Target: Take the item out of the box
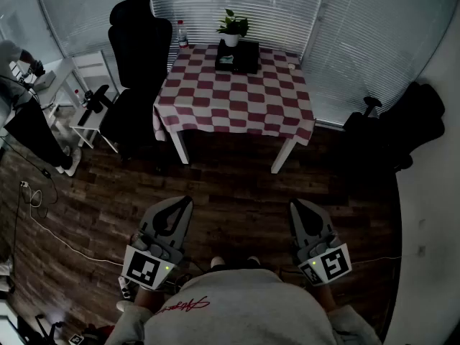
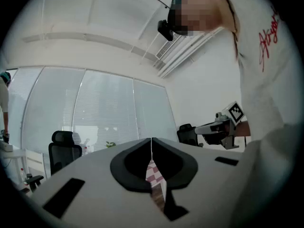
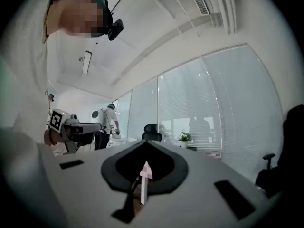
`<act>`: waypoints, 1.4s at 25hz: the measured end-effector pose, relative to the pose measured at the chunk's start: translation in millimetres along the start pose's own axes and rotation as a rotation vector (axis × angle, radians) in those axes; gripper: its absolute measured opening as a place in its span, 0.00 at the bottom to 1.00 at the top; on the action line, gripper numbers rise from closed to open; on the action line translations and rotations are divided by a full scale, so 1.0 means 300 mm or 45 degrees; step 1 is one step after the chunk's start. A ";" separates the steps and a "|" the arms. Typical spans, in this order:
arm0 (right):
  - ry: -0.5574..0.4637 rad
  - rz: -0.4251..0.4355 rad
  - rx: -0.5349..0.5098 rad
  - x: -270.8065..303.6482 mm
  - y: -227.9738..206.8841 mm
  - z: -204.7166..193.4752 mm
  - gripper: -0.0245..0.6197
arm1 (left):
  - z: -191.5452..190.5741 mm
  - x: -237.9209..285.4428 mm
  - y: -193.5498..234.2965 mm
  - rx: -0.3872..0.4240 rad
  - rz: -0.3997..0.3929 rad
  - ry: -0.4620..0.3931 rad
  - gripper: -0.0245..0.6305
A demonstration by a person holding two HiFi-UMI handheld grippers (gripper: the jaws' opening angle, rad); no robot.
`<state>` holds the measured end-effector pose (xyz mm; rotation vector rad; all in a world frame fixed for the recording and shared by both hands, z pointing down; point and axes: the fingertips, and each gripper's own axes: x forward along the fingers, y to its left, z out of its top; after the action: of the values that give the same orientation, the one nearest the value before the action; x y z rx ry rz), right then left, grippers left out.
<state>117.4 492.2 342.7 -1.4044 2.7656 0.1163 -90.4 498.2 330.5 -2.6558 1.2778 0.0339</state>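
- The box (image 1: 241, 54), dark and low, sits at the far end of the worktop (image 1: 237, 103), which wears a red-and-white check cloth. A pale patch shows on top of the box, too small to say whether it is the item.
- A potted plant (image 1: 231, 26) stands just behind the box. A bottle (image 1: 182, 34) is near the worktop's far left corner, and a black office chair (image 1: 140, 52) is beside its left edge.
- Dark wooden floor (image 1: 237, 189) lies between the worktop and the person, who stands well apart from it.
- The left tool (image 1: 185, 204) and the right tool (image 1: 296, 205) are held about level at waist height, each with its jaws pressed together and nothing between them.
- The task looks not yet begun, and the step in hand is the approach. Done well, that means walking up square to the worktop and parting one tool's jaws before reaching. The other tool should be ready to steady the box so it neither slides on the cloth nor knocks the plant.
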 end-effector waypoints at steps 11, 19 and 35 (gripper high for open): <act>0.012 -0.013 -0.008 0.019 0.020 0.005 0.05 | -0.004 -0.016 0.028 -0.006 -0.004 -0.002 0.07; -0.037 -0.054 0.009 0.011 0.028 0.022 0.05 | -0.005 -0.045 0.035 -0.009 -0.008 0.005 0.07; -0.040 -0.129 0.017 0.014 -0.031 0.009 0.05 | -0.022 0.008 0.046 0.002 -0.057 0.021 0.07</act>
<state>122.5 483.6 339.4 -1.5219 2.6595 0.1156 -100.0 486.6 334.5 -2.6877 1.2223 0.0044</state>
